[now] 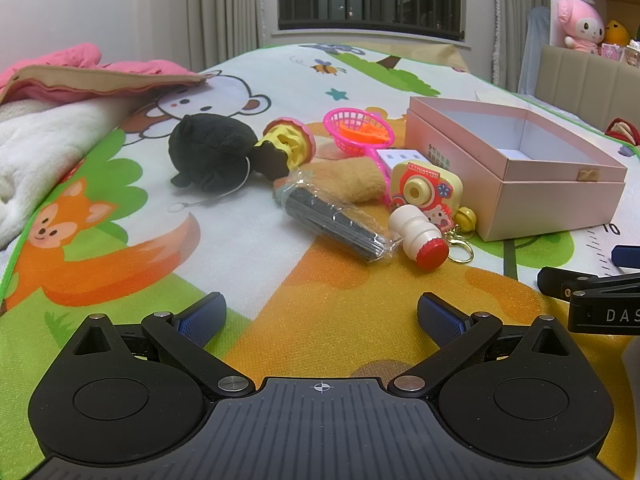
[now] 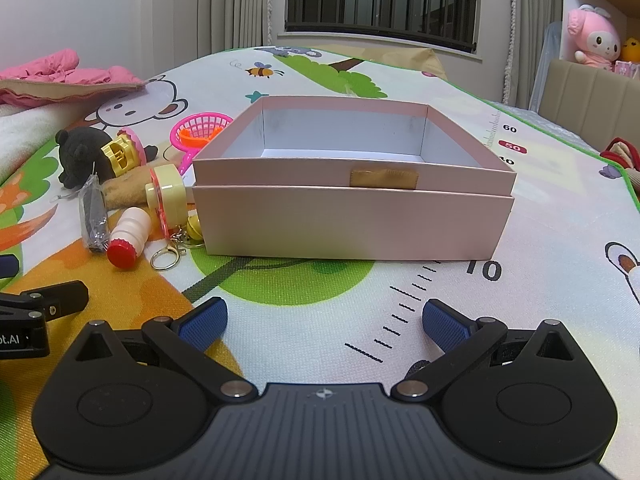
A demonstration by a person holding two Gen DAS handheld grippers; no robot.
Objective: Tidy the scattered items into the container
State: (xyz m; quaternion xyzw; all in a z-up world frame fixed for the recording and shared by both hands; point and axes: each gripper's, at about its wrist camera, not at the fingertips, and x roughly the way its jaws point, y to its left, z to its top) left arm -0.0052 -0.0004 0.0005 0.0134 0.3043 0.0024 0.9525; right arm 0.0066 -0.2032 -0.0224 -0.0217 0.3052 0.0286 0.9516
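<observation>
Both hand-held grippers, left (image 1: pixel 322 316) and right (image 2: pixel 324 320), gape empty; the bottle (image 1: pixel 420 236) may roll, the box (image 2: pixel 352 184) slide.

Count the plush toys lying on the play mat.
2. The black plush lies left of the pile, and the tan plush lies across the pile's middle behind the wrapped dark bundle. Others may be hidden underneath.

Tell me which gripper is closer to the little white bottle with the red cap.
Left. The left gripper faces the white bottle just ahead, slightly to its right. The right gripper faces the pink box, with the bottle off to its left.
</observation>
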